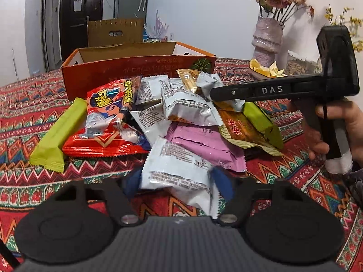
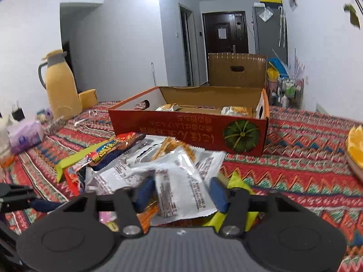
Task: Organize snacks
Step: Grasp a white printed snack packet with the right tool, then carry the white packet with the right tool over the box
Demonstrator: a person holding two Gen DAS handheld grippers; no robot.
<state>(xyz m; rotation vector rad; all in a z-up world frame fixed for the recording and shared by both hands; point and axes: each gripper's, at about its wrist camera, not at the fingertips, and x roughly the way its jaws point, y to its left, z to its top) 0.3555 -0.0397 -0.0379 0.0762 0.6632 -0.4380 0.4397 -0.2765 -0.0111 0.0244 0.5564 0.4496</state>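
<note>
A heap of snack packets lies on the patterned cloth in front of an open orange carton (image 1: 136, 72) (image 2: 181, 124). In the heap are a green bar (image 1: 59, 136), a red cartoon bag (image 1: 109, 113), a pink packet (image 1: 204, 140) and several silver ones. My left gripper (image 1: 177, 183) is shut on a silver packet (image 1: 177, 170) at the heap's near edge. My right gripper (image 2: 181, 192) is closed on another silver packet (image 2: 181, 188); from the left wrist its fingers (image 1: 226, 93) reach in from the right. Two packets (image 2: 169, 107) (image 2: 236, 111) lie inside the carton.
A vase of dried roses (image 1: 267, 38) and a plate of orange slices (image 2: 356, 145) stand at the right. At the left are a yellow flask (image 2: 60, 83) and a purple tissue pack (image 2: 25, 136). A brown cardboard box (image 2: 236, 72) stands behind the carton.
</note>
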